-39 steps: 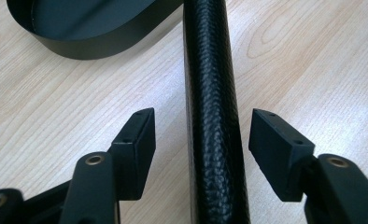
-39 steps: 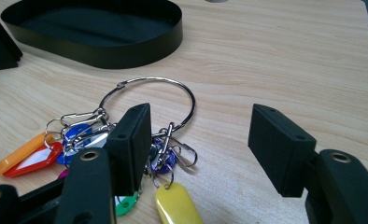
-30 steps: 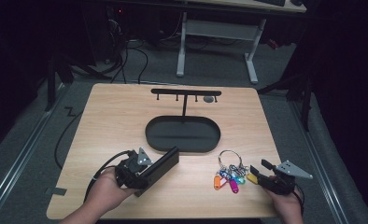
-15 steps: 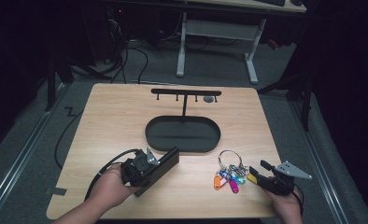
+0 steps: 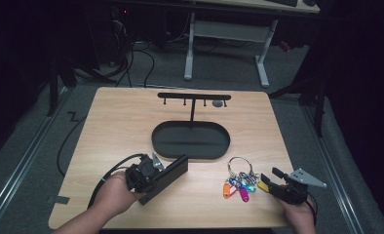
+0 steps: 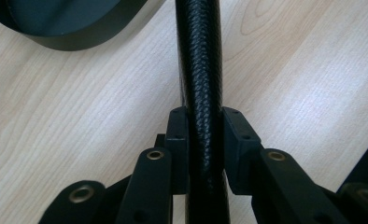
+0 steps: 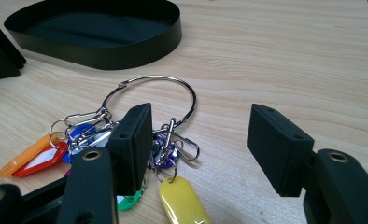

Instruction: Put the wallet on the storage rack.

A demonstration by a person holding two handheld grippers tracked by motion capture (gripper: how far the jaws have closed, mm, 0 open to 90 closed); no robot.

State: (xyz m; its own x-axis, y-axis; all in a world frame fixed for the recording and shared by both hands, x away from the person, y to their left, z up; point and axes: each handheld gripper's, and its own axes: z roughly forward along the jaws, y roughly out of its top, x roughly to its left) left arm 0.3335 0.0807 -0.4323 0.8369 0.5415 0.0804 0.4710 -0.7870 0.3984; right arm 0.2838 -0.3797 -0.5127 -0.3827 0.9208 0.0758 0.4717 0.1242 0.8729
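Clamping a flat black case (image 5: 168,173) between its jaws, our left gripper (image 5: 148,174) sits at the near left of the table (image 5: 117,126); in the left gripper view the two pads press on either side of the case's textured edge (image 6: 201,93), which runs up the middle of the picture. Our left hand (image 5: 113,192) wraps the gripper from behind, and its cable (image 5: 107,173) loops back toward the near edge. The case lies tilted, its far end just beside the near rim of the oval black tray (image 5: 190,141).

Our right gripper (image 5: 273,183) hangs at the near right with its jaws spread wide and nothing between them. In the right gripper view its left pad (image 7: 133,140) stands over the key bunch (image 7: 126,135), while the right pad (image 7: 278,144) stands over bare wood. The bunch, a metal ring (image 5: 239,165) with coloured tags (image 5: 239,187), lies on the table just left of that gripper and near the tray's right end.

From the tray's far side rises a black rack (image 5: 194,97) with small hooks under its crossbar.
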